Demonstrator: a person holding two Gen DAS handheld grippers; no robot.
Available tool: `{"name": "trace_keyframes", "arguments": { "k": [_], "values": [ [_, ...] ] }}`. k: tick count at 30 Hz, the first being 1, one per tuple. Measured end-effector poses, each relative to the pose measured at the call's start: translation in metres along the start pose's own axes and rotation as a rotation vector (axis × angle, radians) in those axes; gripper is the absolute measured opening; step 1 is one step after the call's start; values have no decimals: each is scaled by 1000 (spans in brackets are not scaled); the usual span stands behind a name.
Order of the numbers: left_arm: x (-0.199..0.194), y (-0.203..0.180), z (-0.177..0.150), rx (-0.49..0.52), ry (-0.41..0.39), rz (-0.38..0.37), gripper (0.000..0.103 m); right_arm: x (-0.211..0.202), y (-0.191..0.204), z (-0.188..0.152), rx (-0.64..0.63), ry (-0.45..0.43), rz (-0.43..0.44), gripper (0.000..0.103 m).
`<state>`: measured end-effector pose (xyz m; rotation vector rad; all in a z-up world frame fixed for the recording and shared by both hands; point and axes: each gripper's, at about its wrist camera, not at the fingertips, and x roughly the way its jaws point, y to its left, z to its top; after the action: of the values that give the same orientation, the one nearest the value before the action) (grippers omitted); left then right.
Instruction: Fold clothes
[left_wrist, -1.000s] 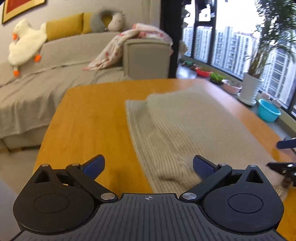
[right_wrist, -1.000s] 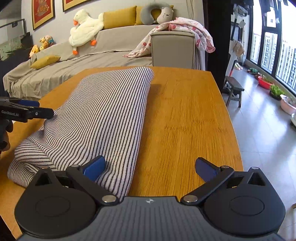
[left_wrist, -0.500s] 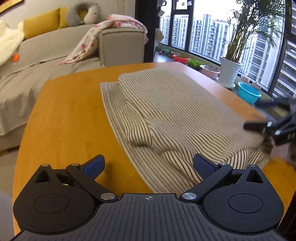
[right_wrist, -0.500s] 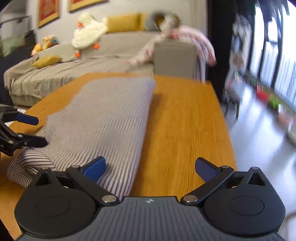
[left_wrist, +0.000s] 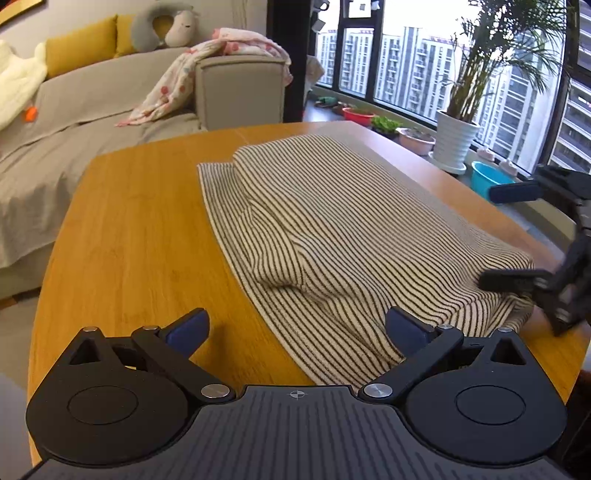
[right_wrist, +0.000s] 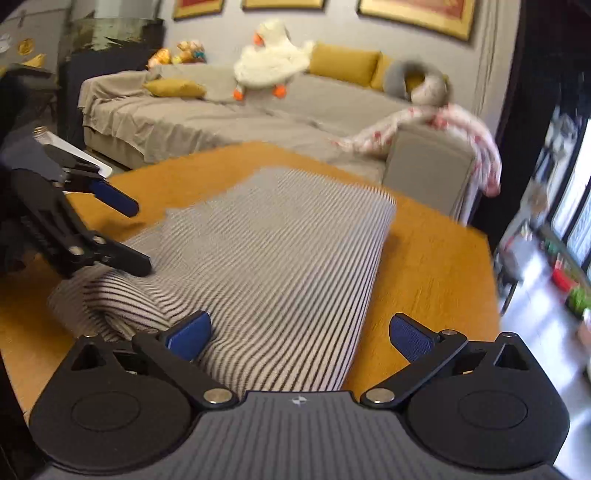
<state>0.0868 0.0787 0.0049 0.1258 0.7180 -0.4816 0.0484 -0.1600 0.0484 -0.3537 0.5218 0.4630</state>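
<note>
A cream sweater with dark stripes (left_wrist: 332, 229) lies folded lengthwise on the orange wooden table (left_wrist: 140, 229), a sleeve tucked on top. My left gripper (left_wrist: 295, 328) is open at the sweater's near left corner, with its right finger over the cloth. In the same view my right gripper (left_wrist: 511, 236) stands open at the sweater's right end, its lower finger against the fabric. The right wrist view shows the sweater (right_wrist: 277, 251) running away from my open right gripper (right_wrist: 299, 334). There my left gripper (right_wrist: 122, 227) is open at the bunched left end.
A grey sofa (left_wrist: 92, 110) with a patterned blanket (left_wrist: 207, 62) stands beyond the table's far edge. A plush goose (right_wrist: 273, 62) and yellow cushions lie on it. A potted plant (left_wrist: 456, 144) and a blue basin (left_wrist: 491, 177) stand by the window.
Both cameras have swung toward the sweater's near end, and each now sees the other gripper closer to the cloth. Both grippers stay open. The sweater has not been lifted.
</note>
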Motion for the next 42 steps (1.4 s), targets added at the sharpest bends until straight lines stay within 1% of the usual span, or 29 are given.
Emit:
{"name": "trace_keyframes", "arguments": {
  "k": [2,4,5,6,8,9,10,11,13,16,18,20,21,24,29,31,33,36,39,42],
  "values": [
    [-5,-2,1,2,-3,-7,103,-15,10,-1,-56,-16,96,102],
    [-10,-3,3,5,-6,-14,103,-23,28,-4,-147,-3,169,101],
    [-12,-4,3,6,-7,-17,103,-24,37,-6,-201,10,196,99],
    [-14,-5,4,7,-9,-20,103,-22,45,-10,-245,13,199,96],
    [-19,-6,5,10,-12,-27,103,-18,61,-17,-327,15,192,96],
    [-22,-7,6,11,-13,-31,103,-16,64,-17,-331,17,188,96],
    [-24,-8,6,16,-15,-35,103,-12,63,-14,-313,27,182,93],
    [-26,-12,6,29,-16,-38,103,-8,60,-11,-288,35,167,86],
    [-29,-18,7,60,-18,-38,103,-1,51,-6,-210,48,174,86],
    [-31,-27,7,103,-21,-24,103,5,33,-1,-53,66,210,86],
    [-33,-31,7,115,-23,-30,103,7,20,-1,45,73,236,86],
    [-35,-34,8,129,-26,-35,103,9,7,-1,127,77,261,86],
    [-36,-36,8,136,-27,-36,103,10,3,-2,148,77,268,87],
    [-38,-39,7,159,-30,-46,103,12,-5,-5,183,76,280,88],
    [-42,-42,2,205,-25,-82,103,23,-15,-7,224,83,289,95],
    [-42,-45,-3,231,-13,-98,103,26,-20,-8,250,84,300,96],
    [-37,-47,-7,252,12,-97,103,29,-23,-8,270,84,309,96],
    [-24,-50,-13,270,53,-64,103,33,-26,-6,285,81,314,97],
    [-13,-52,-15,282,71,-4,103,33,-23,-7,273,72,311,97],
    [-7,-51,-12,265,72,36,103,27,-8,-5,167,62,262,97]
  ]
}}
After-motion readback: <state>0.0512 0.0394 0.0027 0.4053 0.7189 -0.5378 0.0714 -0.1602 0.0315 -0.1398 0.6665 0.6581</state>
